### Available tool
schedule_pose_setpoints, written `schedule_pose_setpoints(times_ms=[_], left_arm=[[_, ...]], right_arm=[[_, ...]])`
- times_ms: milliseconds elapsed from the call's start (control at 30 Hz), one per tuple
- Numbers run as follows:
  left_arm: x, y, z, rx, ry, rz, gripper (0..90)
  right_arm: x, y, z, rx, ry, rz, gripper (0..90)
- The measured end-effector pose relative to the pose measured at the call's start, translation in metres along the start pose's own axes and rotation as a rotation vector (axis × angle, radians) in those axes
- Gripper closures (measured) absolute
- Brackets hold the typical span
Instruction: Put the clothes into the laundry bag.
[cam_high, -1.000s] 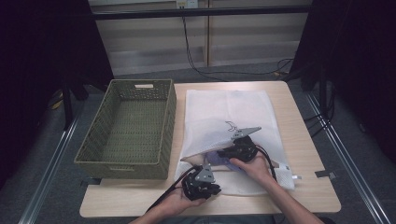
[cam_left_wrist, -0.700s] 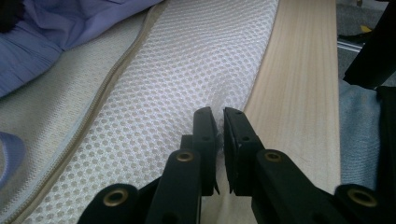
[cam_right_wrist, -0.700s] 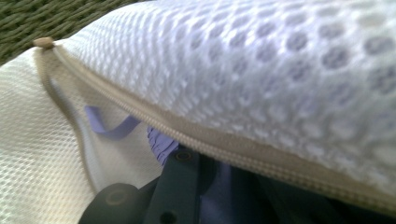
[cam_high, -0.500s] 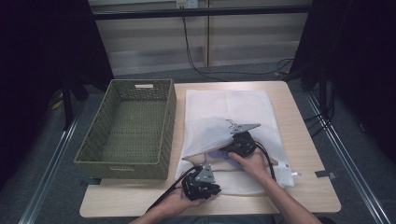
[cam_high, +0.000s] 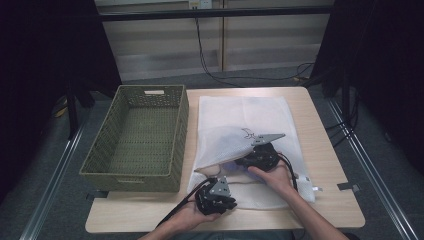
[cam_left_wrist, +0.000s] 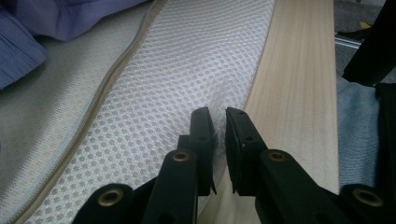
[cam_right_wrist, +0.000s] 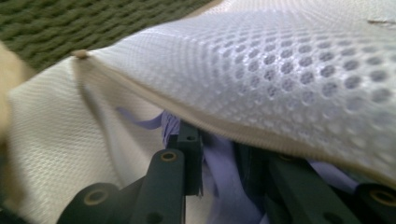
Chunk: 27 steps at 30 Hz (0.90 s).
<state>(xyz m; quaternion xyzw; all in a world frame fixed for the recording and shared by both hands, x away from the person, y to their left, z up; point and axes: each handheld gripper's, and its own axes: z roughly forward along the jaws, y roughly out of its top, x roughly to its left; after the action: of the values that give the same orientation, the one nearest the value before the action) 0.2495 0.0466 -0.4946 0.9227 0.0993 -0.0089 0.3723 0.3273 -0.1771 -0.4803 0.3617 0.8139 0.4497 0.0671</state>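
- A wooden table (cam_high: 330, 150) seen from above; a person's 2 forearms come in from the bottom edge, each hand holding a black gripper.
- A white mesh laundry bag (cam_high: 245, 112) lies flat on the table's right half, its zippered mouth toward the person. An empty green woven basket (cam_high: 135, 145) sits just beside it on the left.
- The left gripper (cam_left_wrist: 218, 128) is at the bag's near left corner. Its jaws are nearly closed, pinching a small pucker of the bag's lower mesh layer right at the edge – it seems to pin that layer down so the mouth stays open.
- The zipper (cam_left_wrist: 100, 98) runs diagonally past that gripper, with a fold of purple cloth (cam_left_wrist: 28, 42) just beyond it.
- The right gripper (cam_high: 257, 156) reaches into the bag's mouth, under the raised top layer, which tents over it.
- From the right gripper's own camera, its jaws have just been opening and now stand partly apart with the purple cloth between them; the mesh flap hides 1 jaw, so I cannot tell whether the pads press on the fabric.
- The cloth sits inside the bag, near the opening – likely it is being put in or let go there.
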Motion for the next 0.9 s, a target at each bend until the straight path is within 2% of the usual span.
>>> schedule_pose_setpoints(times_ms=[100, 167, 233, 300, 333, 367, 400, 533, 567, 600, 667, 767, 833, 867, 900], left_arm=[[0.0, 0.001, 0.0, 0.006, -0.003, 0.006, 79.3], [0.0, 0.001, 0.001, 0.002, -0.008, -0.004, 78.2], [0.001, 0.003, 0.0, 0.024, -0.012, 0.002, 77.2], [0.0, 0.003, 0.0, 0.001, -0.019, -0.015, 76.0], [0.0, 0.005, 0.002, -0.015, -0.024, -0.011, 75.4], [-0.001, 0.007, 0.001, -0.005, -0.03, -0.006, 75.1], [-0.002, 0.008, 0.003, -0.024, -0.04, -0.014, 74.4], [-0.009, 0.017, 0.008, -0.04, -0.056, 0.008, 72.1], [-0.01, 0.019, 0.008, -0.009, -0.054, 0.015, 70.4], [-0.011, 0.019, 0.011, -0.02, -0.06, 0.014, 70.5], [-0.01, 0.021, 0.014, -0.01, -0.065, 0.035, 70.3], [-0.012, 0.024, 0.017, -0.028, -0.067, 0.021, 69.3], [-0.013, 0.024, 0.018, -0.012, -0.052, 0.037, 68.8], [-0.014, 0.022, 0.021, -0.015, -0.058, 0.033, 68.8], [-0.014, 0.022, 0.02, 0.012, -0.045, 0.043, 68.8]], right_arm=[[0.002, -0.002, -0.01, -0.017, 0.018, 0.004, 69.5], [0.003, -0.003, -0.016, -0.028, 0.021, 0.005, 65.9], [0.004, -0.002, -0.023, -0.045, 0.028, -0.001, 65.3], [0.004, -0.003, -0.029, -0.062, 0.044, 0.009, 63.7], [0.005, -0.004, -0.032, -0.062, 0.046, 0.006, 63.7], [0.005, -0.006, -0.034, -0.059, 0.039, 0.001, 63.2], [0.005, -0.009, -0.036, -0.058, 0.042, -0.003, 62.2], [0.005, -0.015, -0.048, -0.066, 0.057, -0.01, 58.2], [0.006, -0.016, -0.051, -0.071, 0.061, -0.015, 55.9], [0.006, -0.016, -0.055, -0.077, 0.058, -0.015, 53.9], [0.007, -0.018, -0.063, -0.092, 0.063, -0.022, 53.2], [0.006, -0.022, -0.072, -0.106, 0.056, -0.023, 50.2], [0.003, -0.026, -0.077, -0.099, 0.034, -0.01, 46.8], [0.001, -0.028, -0.077, -0.093, 0.021, -0.003, 45.1], [-0.001, -0.03, -0.077, -0.09, 0.012, 0.002, 43.0]])
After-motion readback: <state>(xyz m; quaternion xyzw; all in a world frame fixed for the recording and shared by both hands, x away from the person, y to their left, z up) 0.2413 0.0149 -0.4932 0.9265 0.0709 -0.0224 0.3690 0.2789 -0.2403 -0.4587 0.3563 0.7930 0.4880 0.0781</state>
